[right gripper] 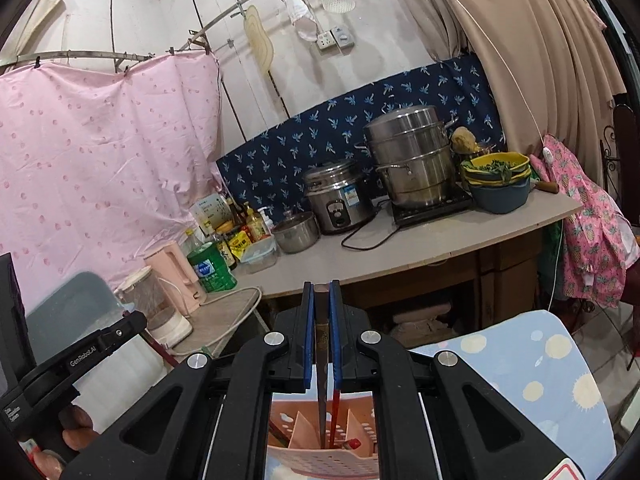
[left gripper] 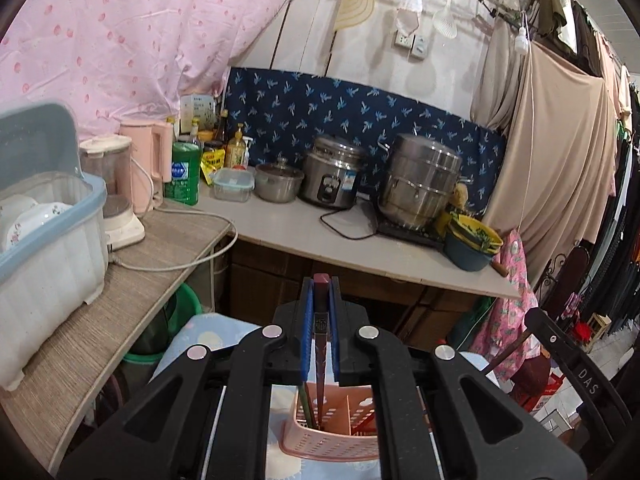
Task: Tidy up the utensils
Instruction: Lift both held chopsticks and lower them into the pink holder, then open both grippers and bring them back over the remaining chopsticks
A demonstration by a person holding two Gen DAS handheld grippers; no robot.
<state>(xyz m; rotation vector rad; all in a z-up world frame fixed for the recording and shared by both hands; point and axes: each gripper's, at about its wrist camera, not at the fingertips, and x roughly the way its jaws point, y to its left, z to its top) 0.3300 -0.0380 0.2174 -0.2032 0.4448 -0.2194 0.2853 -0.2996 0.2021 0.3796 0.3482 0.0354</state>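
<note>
My left gripper (left gripper: 320,292) clenched on a dark red-brown chopstick (left gripper: 321,344), slim, square-topped, tip down in the pink perforated utensil basket (left gripper: 320,440), my right gripper (right gripper: 322,296) likewise clamped a dark chopstick (right gripper: 322,360) over that basket (right gripper: 324,460), a red chopstick (right gripper: 334,416) beside it.

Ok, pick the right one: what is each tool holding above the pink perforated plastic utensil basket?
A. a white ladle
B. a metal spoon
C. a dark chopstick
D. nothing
C: the left tool is shut on a dark reddish chopstick, and the right tool is shut on a dark brown chopstick, both pointing down into the pink perforated plastic utensil basket.
</note>
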